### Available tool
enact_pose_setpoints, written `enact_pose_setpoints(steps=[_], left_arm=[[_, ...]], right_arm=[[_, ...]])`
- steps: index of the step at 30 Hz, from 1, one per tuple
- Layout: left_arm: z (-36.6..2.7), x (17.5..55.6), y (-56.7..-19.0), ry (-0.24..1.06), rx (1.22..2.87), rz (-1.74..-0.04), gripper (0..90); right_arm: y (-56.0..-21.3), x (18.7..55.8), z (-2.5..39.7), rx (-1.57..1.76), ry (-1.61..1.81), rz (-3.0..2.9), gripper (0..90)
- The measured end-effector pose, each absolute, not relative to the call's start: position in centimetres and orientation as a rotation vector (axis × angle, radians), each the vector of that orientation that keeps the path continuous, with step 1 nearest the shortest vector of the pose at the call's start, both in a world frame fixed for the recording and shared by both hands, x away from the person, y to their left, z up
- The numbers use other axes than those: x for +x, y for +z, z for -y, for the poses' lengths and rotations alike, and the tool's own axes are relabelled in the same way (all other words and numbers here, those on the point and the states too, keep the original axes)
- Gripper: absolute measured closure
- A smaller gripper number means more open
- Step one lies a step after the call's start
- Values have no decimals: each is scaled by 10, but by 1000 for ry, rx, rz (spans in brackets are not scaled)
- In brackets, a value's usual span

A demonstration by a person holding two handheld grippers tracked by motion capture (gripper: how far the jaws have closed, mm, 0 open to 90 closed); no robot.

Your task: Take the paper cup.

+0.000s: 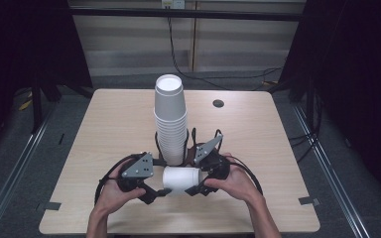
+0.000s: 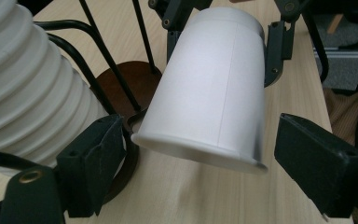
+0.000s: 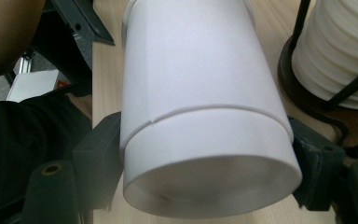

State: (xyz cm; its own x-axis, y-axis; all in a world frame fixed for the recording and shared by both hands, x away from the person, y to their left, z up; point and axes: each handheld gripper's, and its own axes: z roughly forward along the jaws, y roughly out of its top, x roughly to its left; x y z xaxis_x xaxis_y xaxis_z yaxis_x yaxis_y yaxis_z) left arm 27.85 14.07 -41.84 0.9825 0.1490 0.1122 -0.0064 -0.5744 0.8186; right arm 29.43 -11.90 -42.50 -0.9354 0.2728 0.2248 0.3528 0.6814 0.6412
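Two tongs met over one white paper cup [image 1: 180, 179] lying on its side near the front of the pale wooden table [image 1: 114, 124]. Our right tongs [image 1: 194, 190] were clamped on the cup's base end, jaws pressing both sides. Our left tongs [image 1: 159, 192] stood open around the rim end, with gaps showing on either side in the left gripper view. Just behind the cup rose a tall stack of white paper cups [image 1: 170, 119] in a black wire holder [image 1: 157, 144]. The left gripper view showed the holder's round brown base [image 2: 129, 86], which the high view did not make out. The right gripper view showed the seam ring near the cup's bottom. A small dark round hole [image 1: 218, 103] sat far back on the table.
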Motion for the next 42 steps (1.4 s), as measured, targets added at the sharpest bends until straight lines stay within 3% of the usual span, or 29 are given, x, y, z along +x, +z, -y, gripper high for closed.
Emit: enact_pose_setpoints(steps=[18, 42], left_arm=[[-161, 278, -431, 179, 2062, -229, 159], [-171, 272, -448, 149, 1949, -270, 156]], right_arm=[[-433, 289, 137, -644, -1287, 2707, 233], [-443, 281, 133, -618, -1612, 2574, 231]])
